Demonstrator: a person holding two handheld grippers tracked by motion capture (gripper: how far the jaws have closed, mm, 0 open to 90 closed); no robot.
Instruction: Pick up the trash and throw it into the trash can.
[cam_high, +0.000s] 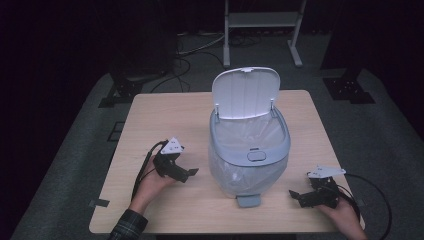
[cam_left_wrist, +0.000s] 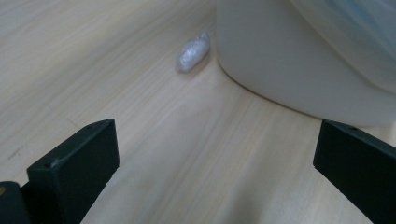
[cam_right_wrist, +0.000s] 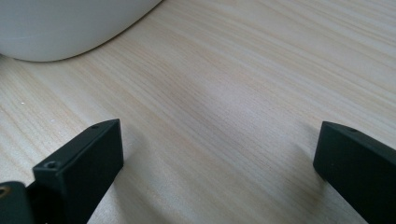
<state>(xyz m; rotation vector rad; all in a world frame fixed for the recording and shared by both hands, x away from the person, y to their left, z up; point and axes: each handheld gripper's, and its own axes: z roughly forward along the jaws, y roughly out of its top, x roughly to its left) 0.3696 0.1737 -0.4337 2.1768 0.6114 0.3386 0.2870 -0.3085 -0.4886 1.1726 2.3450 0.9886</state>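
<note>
A white pedal bin (cam_high: 248, 150) stands in the middle of the wooden table (cam_high: 160, 115), its lid up and a clear bag lining it. My left gripper (cam_high: 186, 173) rests on the table to the bin's left, open, jaws pointing at the bin. In the left gripper view the bin's wall (cam_left_wrist: 299, 60) is close ahead, and a small crumpled clear wad (cam_left_wrist: 192, 52) lies on the wood beside its base. My right gripper (cam_high: 296, 196) lies open at the front right, aimed at the bin's base (cam_right_wrist: 60, 28), with nothing between its jaws.
The bin's grey pedal (cam_high: 248, 201) sticks out toward the table's front edge. A white metal stand (cam_high: 262, 22) and dark equipment bases sit on the floor behind the table. Cables trail from both grippers.
</note>
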